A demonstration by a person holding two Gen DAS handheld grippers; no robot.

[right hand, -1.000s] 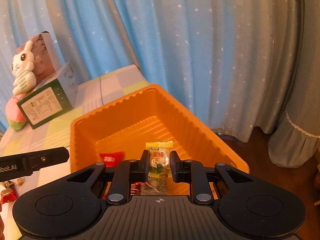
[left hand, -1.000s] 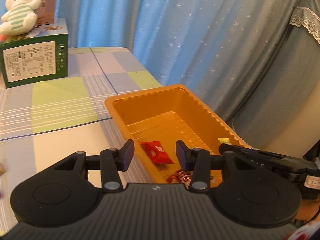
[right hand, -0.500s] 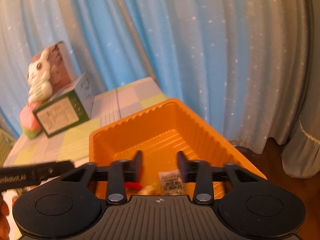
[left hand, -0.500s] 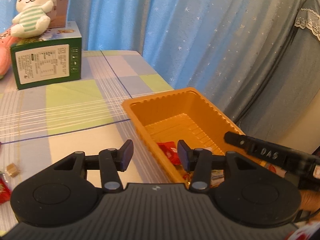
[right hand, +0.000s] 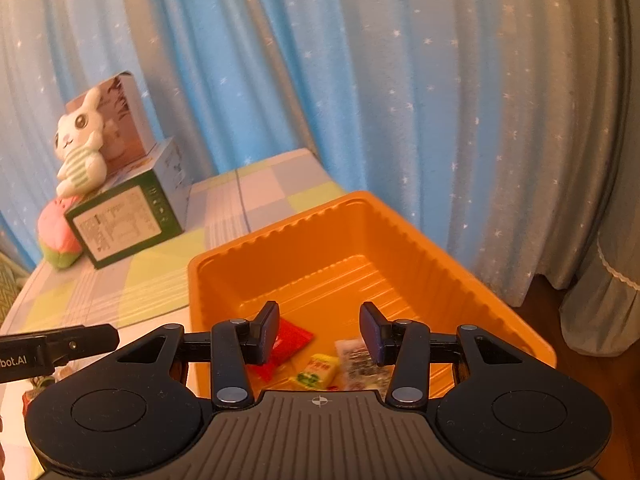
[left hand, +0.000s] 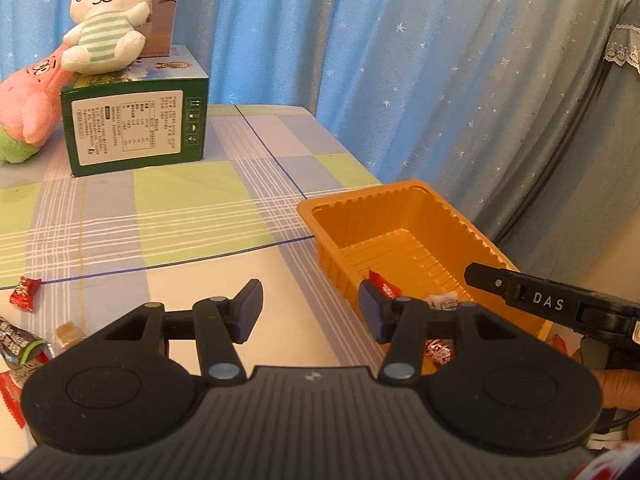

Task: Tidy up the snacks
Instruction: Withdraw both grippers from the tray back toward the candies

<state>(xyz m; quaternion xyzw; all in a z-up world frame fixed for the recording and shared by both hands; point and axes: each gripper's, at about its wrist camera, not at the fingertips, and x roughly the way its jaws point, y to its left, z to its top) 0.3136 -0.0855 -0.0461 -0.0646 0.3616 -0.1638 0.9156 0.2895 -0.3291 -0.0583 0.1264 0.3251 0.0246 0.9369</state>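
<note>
Your table, under its checked cloth [left hand: 180, 200], fills the left wrist view, while the right wrist view looks mostly down into the orange tray [right hand: 400, 240]. One tray sits at the table's right edge, close to the starred blue curtain [left hand: 360, 60].

At the far end you have one green carton [left hand: 136, 128] with one white plush rabbit [left hand: 106, 20] sitting on top and one pink plush toy [left hand: 28, 112] lying just beside it; both views show these.

Your left gripper [left hand: 310, 312] is spread wide with nothing between its fingers, held above the table just beside the tray's near left corner. Your right gripper [right hand: 319, 334] is also spread wide and empty, poised over the tray's near end.

Only the right wrist view shows the tray contents clearly: three packets lie on its floor at the near end, namely one red snack packet [right hand: 290, 340], one yellow candy [right hand: 316, 370] and one pale printed packet [right hand: 360, 364].

Only the left wrist view shows the loose snacks on the cloth at the left, well apart from the tray: one red wrapped candy [left hand: 25, 292], one small tan cube [left hand: 69, 334], one dark wrapper with a green band [left hand: 20, 346], and part of one red wrapper [left hand: 10, 398] at the frame's edge.
</note>
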